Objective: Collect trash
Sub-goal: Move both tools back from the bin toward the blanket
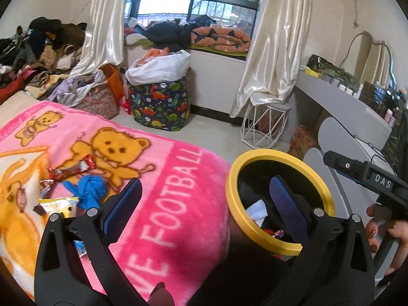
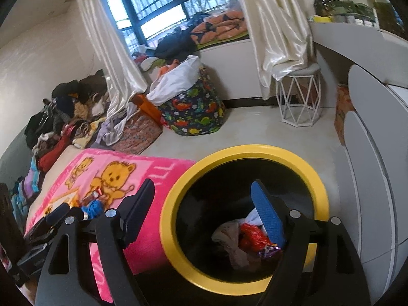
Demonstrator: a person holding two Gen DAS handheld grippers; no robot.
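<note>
Trash lies on the pink bear blanket (image 1: pixel 178 191): a red wrapper (image 1: pixel 74 169), a blue glove (image 1: pixel 86 191), a yellow-white packet (image 1: pixel 60 205) and a small brown wrapper (image 1: pixel 46 186). My left gripper (image 1: pixel 206 204) is open and empty. Its left finger is near the glove and its right finger is over the black bin with a yellow rim (image 1: pixel 230 199). My right gripper (image 2: pixel 204 204) is also open and empty, with its right finger above the bin (image 2: pixel 173 199). Inside the bin lie a red wrapper (image 2: pixel 252 236), a purple wrapper (image 2: pixel 270 250) and crumpled paper (image 2: pixel 229 234).
A hand (image 1: pixel 390 232) holds the right tool's black body (image 1: pixel 367 176) beside the bin. A dinosaur-print basket (image 1: pixel 160 102) and a white wire stool (image 1: pixel 265 125) stand on the pale floor. Clothes are piled at the far left (image 1: pixel 30 58). A grey-white dresser (image 2: pixel 377 178) is at the right.
</note>
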